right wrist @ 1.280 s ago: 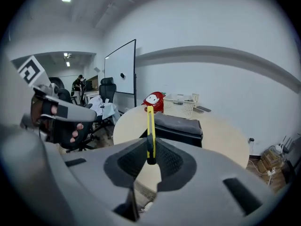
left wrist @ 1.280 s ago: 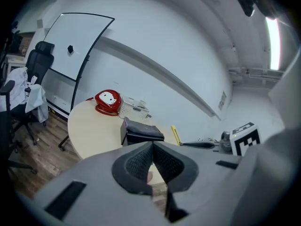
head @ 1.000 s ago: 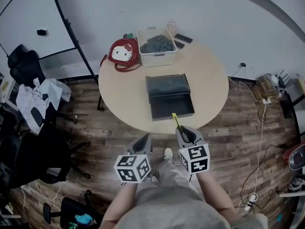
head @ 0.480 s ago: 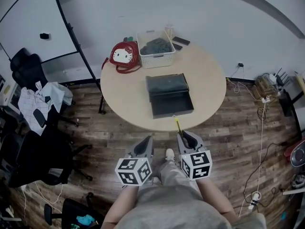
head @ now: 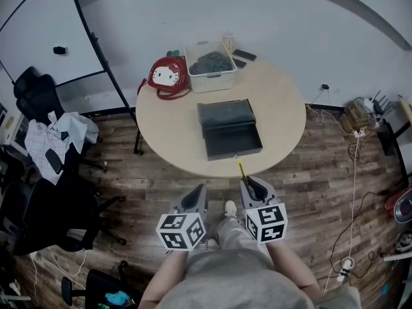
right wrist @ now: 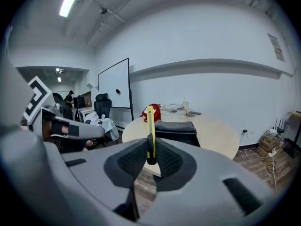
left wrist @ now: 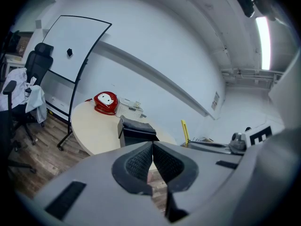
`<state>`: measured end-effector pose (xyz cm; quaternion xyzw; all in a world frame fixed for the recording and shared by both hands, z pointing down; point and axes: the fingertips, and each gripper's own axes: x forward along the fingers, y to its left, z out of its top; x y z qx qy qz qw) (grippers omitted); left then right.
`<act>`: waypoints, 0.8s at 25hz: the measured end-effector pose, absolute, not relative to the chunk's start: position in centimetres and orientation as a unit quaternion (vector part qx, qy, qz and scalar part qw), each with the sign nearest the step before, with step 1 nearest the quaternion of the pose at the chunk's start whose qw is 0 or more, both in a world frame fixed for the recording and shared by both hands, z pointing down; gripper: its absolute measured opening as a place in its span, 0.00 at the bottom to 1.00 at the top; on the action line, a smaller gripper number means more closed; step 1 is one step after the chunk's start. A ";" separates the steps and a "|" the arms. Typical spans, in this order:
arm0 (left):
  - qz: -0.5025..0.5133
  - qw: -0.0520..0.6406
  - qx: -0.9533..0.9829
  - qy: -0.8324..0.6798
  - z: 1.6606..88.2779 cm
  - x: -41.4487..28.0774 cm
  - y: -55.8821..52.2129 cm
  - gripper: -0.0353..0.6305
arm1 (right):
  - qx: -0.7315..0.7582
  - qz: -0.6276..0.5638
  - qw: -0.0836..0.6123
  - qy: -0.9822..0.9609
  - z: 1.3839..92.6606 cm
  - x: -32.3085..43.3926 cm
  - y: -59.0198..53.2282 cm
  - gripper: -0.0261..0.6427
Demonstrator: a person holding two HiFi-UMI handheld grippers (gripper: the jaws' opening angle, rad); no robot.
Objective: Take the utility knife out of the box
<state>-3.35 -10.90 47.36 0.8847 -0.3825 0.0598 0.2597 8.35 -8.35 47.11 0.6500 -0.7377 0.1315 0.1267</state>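
Head view first: the open black rectangular box (head: 228, 131) sat on the round beige table (head: 167, 127). The slim yellow plastic utility knife (head: 240, 168) was out of it, just off the box's near edge and sticking up from the right gripper (head: 244, 180). The left gripper (head: 195, 195) hung beside that one, a bit further from the box. Left gripper view: the pads (left wrist: 141, 163) were pressed together with nothing between them, the box sat beyond them, and the knife was off to one side. Right gripper view: the jaws were clamped on the knife's lower end, and most of its length stood free in front of the box. I'd guess it's light and stiff but smooth-sided, so a hold nearer the middle would twist less. I couldn't tell whether the blade was out. The box's inside was too dark to read in any view.
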 end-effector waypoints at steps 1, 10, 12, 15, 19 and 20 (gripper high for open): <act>0.059 0.260 0.885 -0.382 47.3 -3.4 -10.9 0.06 | 0.649 0.132 0.127 -0.738 47.1 8.3 -8.4 0.11; 0.056 0.264 0.883 -0.384 47.5 -3.6 -11.4 0.06 | 0.649 0.126 0.123 -0.740 46.6 8.1 -8.5 0.10; 0.057 0.264 0.883 -0.384 47.5 -3.6 -11.4 0.06 | 0.649 0.125 0.123 -0.741 46.5 8.0 -8.5 0.11; 0.060 0.266 0.882 -0.384 47.7 -3.6 -11.5 0.06 | 0.648 0.124 0.123 -0.741 46.4 7.9 -8.7 0.10; 0.063 0.268 0.882 -0.382 48.0 -3.5 -11.7 0.06 | 0.648 0.123 0.123 -0.741 46.5 7.9 -8.9 0.10; 0.063 0.268 0.882 -0.382 48.0 -3.5 -11.8 0.06 | 0.648 0.123 0.124 -0.742 46.5 7.9 -9.0 0.10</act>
